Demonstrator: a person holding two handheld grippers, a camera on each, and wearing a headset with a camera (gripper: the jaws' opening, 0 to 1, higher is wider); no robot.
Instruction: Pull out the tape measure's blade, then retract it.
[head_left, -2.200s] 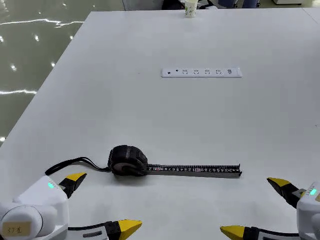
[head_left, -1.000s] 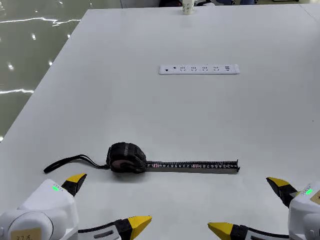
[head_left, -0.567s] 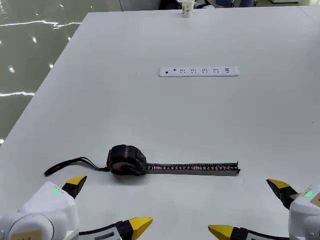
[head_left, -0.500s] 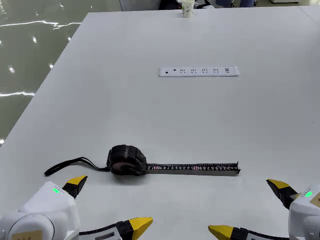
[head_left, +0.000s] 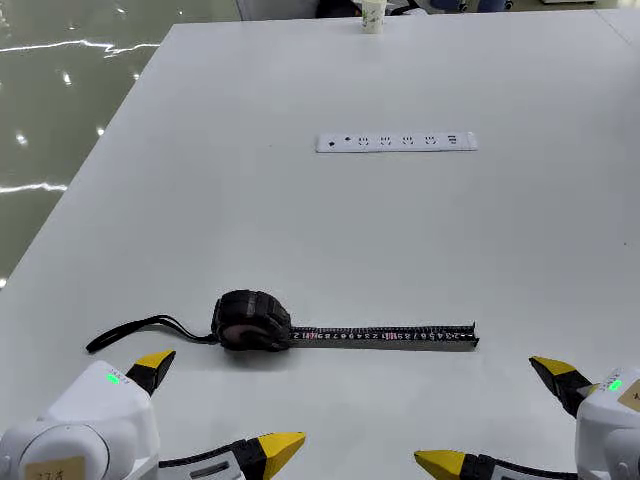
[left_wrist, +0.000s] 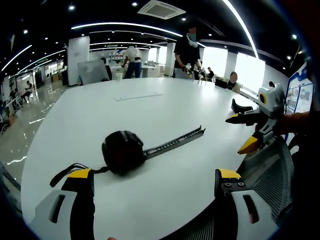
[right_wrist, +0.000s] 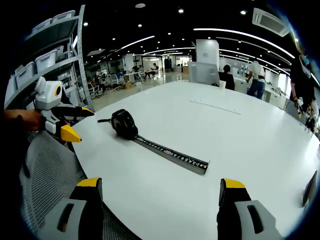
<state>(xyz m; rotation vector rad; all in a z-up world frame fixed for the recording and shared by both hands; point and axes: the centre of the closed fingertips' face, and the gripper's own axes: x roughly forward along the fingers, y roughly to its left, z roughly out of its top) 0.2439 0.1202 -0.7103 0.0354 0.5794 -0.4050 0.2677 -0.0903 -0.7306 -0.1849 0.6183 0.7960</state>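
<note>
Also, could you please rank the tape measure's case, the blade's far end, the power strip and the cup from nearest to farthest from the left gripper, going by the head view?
From the left gripper:
1. Tape measure case, just ahead of it.
2. Blade's end, off to the right.
3. Power strip, mid-table.
4. Cup, at the table's far edge.

In the head view, the bottom edge cuts off the bodies of the left gripper (head_left: 220, 400) and the right gripper (head_left: 487, 412). The top edge cuts the cup (head_left: 373, 17) at the far end of the table (head_left: 300, 220). The numbers on the blade (head_left: 385, 335) are too small to read.
</note>
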